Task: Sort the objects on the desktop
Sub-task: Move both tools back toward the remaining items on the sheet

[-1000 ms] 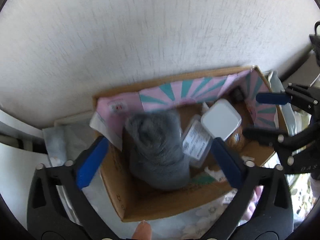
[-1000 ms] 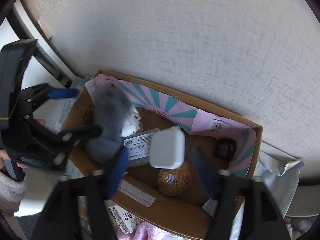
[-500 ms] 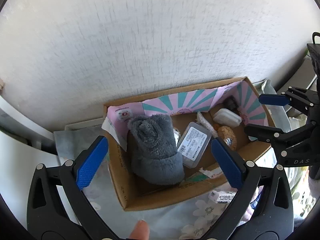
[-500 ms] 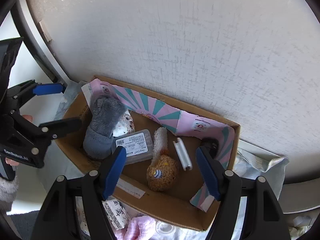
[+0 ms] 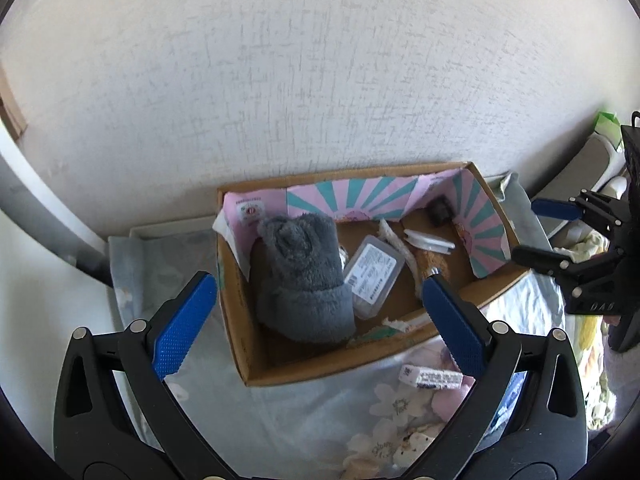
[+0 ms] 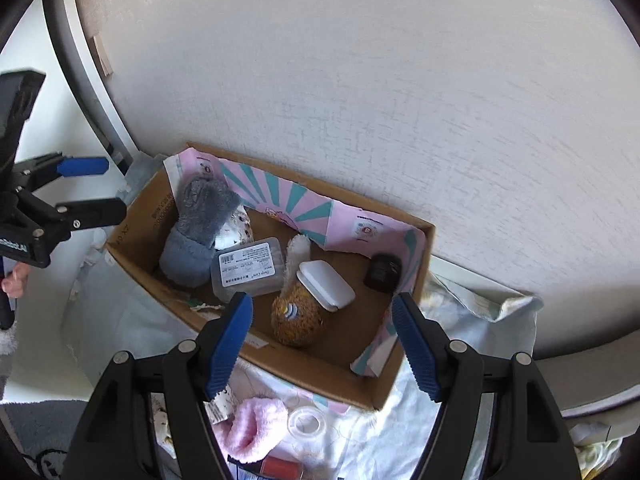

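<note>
An open cardboard box (image 5: 320, 368) (image 6: 304, 364) with a pink and teal liner stands against the wall. Inside lie a grey fluffy sock (image 5: 304, 276) (image 6: 200, 224), a clear labelled case (image 5: 374, 276) (image 6: 250, 266), a brown plush toy (image 6: 298, 316), a white case (image 5: 428, 240) (image 6: 326, 284) resting on the toy, and a small black object (image 6: 384, 270). My left gripper (image 5: 318, 278) (image 6: 115, 186) hangs open and empty above the box's left half. Over the right half my right gripper (image 6: 323, 298) (image 5: 524, 228) is open with nothing in it.
The box sits on a floral cloth (image 5: 304, 420) close to a pale textured wall (image 6: 400, 100). In front of it lie a pink fluffy sock (image 6: 256, 428), a clear tape roll (image 6: 306, 422) and a small white labelled packet (image 5: 432, 378). A person's hand (image 6: 14, 280) holds the left gripper.
The grey sock and the white case, blurred between the fingers a second ago, now lie in the box. Both grippers have drawn back and up from it.
</note>
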Available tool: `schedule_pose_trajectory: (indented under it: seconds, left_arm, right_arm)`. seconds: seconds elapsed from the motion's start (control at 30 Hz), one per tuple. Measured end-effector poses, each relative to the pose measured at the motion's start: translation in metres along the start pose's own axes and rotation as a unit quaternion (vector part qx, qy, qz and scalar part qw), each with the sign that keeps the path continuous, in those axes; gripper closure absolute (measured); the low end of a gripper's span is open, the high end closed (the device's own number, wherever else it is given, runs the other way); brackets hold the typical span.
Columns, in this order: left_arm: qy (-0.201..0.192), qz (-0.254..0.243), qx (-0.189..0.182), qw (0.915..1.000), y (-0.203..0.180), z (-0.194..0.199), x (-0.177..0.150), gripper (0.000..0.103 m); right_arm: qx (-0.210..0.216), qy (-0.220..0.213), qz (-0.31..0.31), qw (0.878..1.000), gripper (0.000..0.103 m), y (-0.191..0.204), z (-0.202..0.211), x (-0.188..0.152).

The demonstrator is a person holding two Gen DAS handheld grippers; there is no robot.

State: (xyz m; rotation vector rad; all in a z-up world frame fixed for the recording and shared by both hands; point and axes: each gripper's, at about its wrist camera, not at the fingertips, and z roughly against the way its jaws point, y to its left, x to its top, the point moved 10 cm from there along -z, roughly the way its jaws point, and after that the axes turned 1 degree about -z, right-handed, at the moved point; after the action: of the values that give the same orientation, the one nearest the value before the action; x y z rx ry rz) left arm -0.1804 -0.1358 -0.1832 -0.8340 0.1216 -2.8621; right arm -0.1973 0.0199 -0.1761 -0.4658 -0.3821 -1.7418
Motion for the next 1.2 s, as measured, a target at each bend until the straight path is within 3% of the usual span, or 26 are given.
schedule_pose_trajectory:
  seconds: [0.4, 0.8, 1.2]
  left_arm:
    - [-0.015, -0.008, 0.0, 0.9999, -0.003, 0.03, -0.028, 0.002]
    - [-0.02, 0.003, 0.007, 0.9998, 0.002, 0.052, -0.062, 0.002]
    - [0.019, 0.003, -0.002, 0.9998, -0.007, 0.042, -0.143, 0.006]
  right_arm:
    - [0.015, -0.009, -0.071, 0.997, 0.035, -0.029, 0.03, -0.035]
    - [-0.005, 0.009, -0.05, 0.999, 0.035, -0.033, 0.04, -0.084]
    - [0.028, 0.053, -0.067, 0.996, 0.035, -0.014, 0.016, -0.15]
